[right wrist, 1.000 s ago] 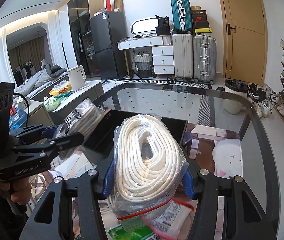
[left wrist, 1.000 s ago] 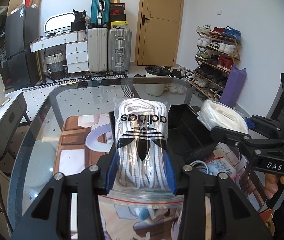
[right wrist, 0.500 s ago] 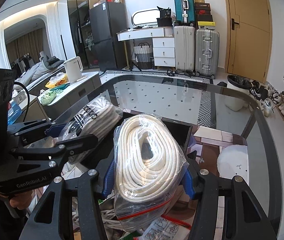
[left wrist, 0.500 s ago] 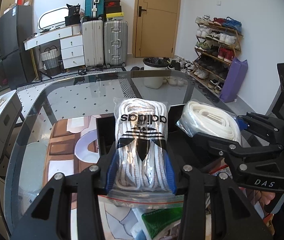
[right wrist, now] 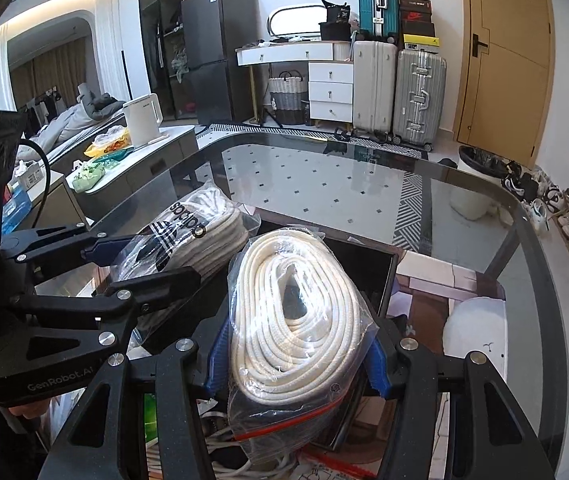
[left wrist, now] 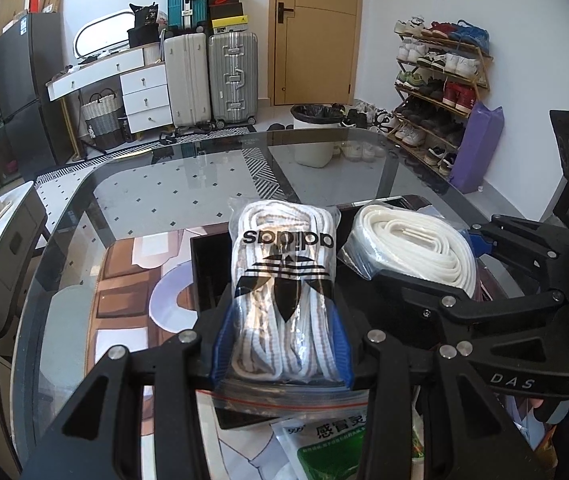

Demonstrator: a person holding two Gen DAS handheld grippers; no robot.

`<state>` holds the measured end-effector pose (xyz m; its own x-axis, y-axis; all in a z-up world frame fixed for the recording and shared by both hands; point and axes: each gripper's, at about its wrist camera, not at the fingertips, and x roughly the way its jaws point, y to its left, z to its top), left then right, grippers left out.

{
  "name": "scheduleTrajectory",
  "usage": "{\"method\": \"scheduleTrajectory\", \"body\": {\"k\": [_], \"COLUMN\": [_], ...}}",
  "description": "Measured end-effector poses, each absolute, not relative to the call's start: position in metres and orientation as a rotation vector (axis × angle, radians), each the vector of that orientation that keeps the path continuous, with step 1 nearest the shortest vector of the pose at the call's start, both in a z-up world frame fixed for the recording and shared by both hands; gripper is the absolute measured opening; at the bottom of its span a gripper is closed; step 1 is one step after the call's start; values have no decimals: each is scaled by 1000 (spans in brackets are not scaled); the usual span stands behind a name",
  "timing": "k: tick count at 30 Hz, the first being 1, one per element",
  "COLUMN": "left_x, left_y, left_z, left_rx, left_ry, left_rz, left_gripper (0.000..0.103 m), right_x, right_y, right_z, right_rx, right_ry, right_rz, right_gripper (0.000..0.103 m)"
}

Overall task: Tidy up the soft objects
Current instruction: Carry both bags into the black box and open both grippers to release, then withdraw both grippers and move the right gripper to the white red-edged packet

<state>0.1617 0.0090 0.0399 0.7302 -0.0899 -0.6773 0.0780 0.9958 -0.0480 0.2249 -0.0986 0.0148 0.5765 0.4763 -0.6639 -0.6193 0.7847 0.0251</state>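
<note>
Left wrist view: my left tongs are clamped on one clear zip bag of white striped laces, soft and lumpy, printed with a black trefoil logo; blue pads press both its sides. It is held above a black tray on the glass table. One green-and-white sachet lies below. To the right, my right tongs hold one bag of flat cream cord.

Right wrist view: my right tongs grip that one bag of cream cord, coiled in an oval, glossy film, red zip strip. My left tongs enter from the left, level, clamped on the logo bag, just beside the coil
</note>
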Motion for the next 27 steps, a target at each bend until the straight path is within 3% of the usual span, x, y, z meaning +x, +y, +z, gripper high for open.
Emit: {"method": "scheduleTrajectory", "body": {"k": [4,5,9,12,14,27], "left_x": [163,162,154,143,134,90], "left_y": [9,10,19,17,17,23], "left_z": [39,39,43,49,53,61], "left_rx": [-6,-9,-69,-72,-57,-45], "left_ry": [757,760,757,731,707,654], "left_rz": [-100,-102,-144,-153,-128,-135], "left_gripper": [43,49,65,84,103,103], "right_x": [223,220,210,197,187,157], "right_y": [-100,-101,-109,-122,-132,-176], "right_z": [14,16,23,30,34,29], "right_rx": [-249,-255,-251,-217,-206,-132], "right_ry": [685,674,632,608,588,615], "right_rz": [658,664,662,694,675,586], "right_gripper": [60,62,84,90,99,102]}}
